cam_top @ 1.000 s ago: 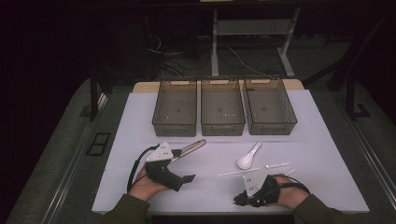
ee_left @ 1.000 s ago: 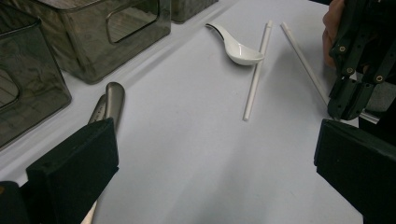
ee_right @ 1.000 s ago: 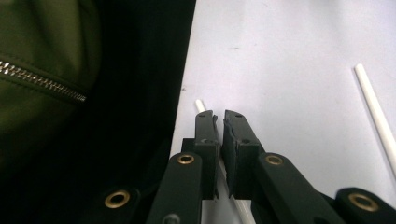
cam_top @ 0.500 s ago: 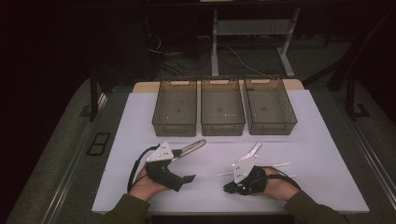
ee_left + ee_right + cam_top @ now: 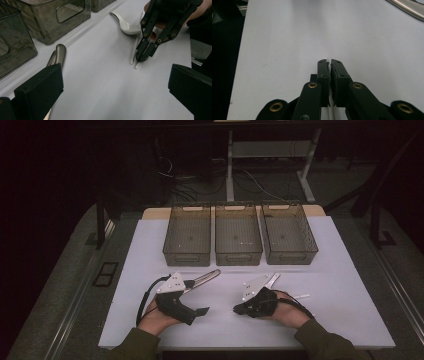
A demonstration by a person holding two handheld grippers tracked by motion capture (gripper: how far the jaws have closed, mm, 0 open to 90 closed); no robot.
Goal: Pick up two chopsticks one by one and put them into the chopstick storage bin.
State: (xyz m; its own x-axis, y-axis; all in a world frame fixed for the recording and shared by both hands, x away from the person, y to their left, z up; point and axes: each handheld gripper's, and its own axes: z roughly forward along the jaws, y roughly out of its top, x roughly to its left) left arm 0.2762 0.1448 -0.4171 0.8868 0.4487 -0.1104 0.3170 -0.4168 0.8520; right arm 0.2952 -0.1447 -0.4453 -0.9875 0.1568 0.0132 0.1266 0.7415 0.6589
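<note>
A person sits at a white table (image 5: 330, 285), forearms coming in from the near edge, a two-jaw gripper in each hand; at the far side of the table three clear smoky bins (image 5: 238, 234) stand side by side, touching or nearly so; the left gripper (image 5: 200, 311) rests on the table at the person's left, its black jaws spread wide apart with nothing between them, as the left gripper view shows; just beside it, towards the bins, a metal utensil handle (image 5: 60, 52) lies flat on the table; the right gripper (image 5: 140, 59) lies low at the person's right, pointing towards the left gripper, its jaws pressed almost together and pinching a pair of white chopsticks (image 5: 133, 51) near their tips; the right gripper view shows a sliver of white stick between the closed pads (image 5: 323, 65); the chopsticks lie on the table surface, running back under that hand, their far ends showing beyond the wrist in the high view; a white ceramic spoon (image 5: 125, 23) lies beside the chopsticks, nearer the bins, bowl up, close to the right hand
</note>
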